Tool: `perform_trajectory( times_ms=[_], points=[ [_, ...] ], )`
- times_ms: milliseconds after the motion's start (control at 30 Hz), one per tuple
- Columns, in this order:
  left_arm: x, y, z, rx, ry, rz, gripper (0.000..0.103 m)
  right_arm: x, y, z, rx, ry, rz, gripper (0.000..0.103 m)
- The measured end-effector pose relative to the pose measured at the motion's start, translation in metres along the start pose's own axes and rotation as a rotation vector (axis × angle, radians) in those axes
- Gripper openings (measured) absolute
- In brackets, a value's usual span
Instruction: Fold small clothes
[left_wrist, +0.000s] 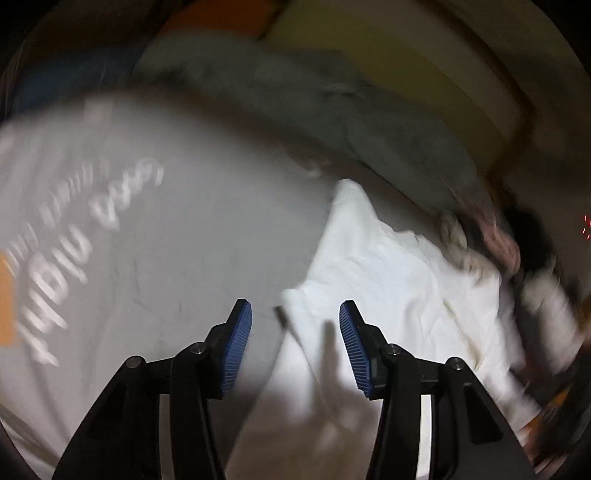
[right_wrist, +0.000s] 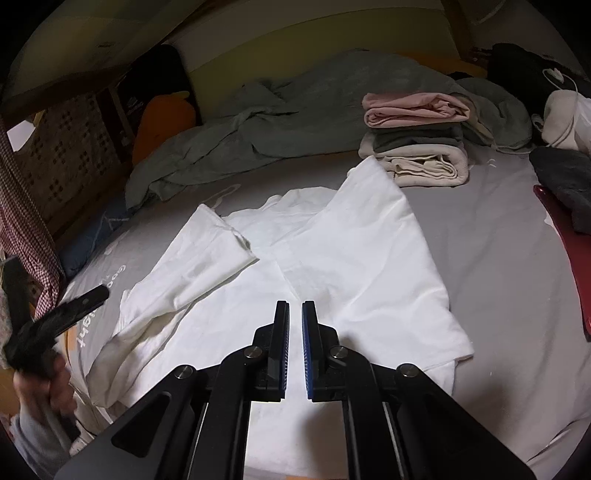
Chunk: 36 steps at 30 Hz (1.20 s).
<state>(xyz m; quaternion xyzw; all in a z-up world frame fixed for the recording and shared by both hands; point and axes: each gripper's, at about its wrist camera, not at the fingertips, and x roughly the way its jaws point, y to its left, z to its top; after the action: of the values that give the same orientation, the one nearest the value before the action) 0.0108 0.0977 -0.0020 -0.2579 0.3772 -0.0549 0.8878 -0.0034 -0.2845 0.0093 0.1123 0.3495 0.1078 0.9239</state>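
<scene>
A white shirt (right_wrist: 332, 258) lies flat on the grey bed sheet (right_wrist: 498, 258), both sleeves folded in over its middle. My right gripper (right_wrist: 295, 306) hovers over the shirt's lower middle with its jaws nearly closed and nothing between them. My left gripper (left_wrist: 295, 314) is open and empty above the shirt's left edge (left_wrist: 369, 266); that view is motion-blurred. The left gripper also shows as a dark blurred shape in the right wrist view (right_wrist: 74, 306), at the shirt's left side, held by a hand.
A stack of folded clothes (right_wrist: 417, 136) stands beyond the shirt at the back right. A rumpled grey-green blanket (right_wrist: 277, 122) lies along the back. A dark grey garment (right_wrist: 569, 181) and a red object (right_wrist: 565, 258) lie at the right. A lattice basket (right_wrist: 62, 155) stands left.
</scene>
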Motion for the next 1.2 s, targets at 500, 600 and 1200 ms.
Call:
perform_trajectory(
  times_ms=[500, 600, 1200],
  points=[
    [-0.029, -0.081, -0.014, 0.296, -0.063, -0.409, 0.004, 0.022, -0.021, -0.007, 0.073, 0.072, 0.005, 0.007],
    [-0.030, -0.120, -0.049, 0.437, 0.035, -0.504, 0.004, 0.021, -0.025, -0.006, 0.110, 0.074, 0.028, 0.007],
    [-0.016, -0.122, -0.050, 0.539, 0.052, -0.250, 0.050, 0.029, -0.012, 0.005, 0.123, 0.084, 0.156, 0.050]
  ],
)
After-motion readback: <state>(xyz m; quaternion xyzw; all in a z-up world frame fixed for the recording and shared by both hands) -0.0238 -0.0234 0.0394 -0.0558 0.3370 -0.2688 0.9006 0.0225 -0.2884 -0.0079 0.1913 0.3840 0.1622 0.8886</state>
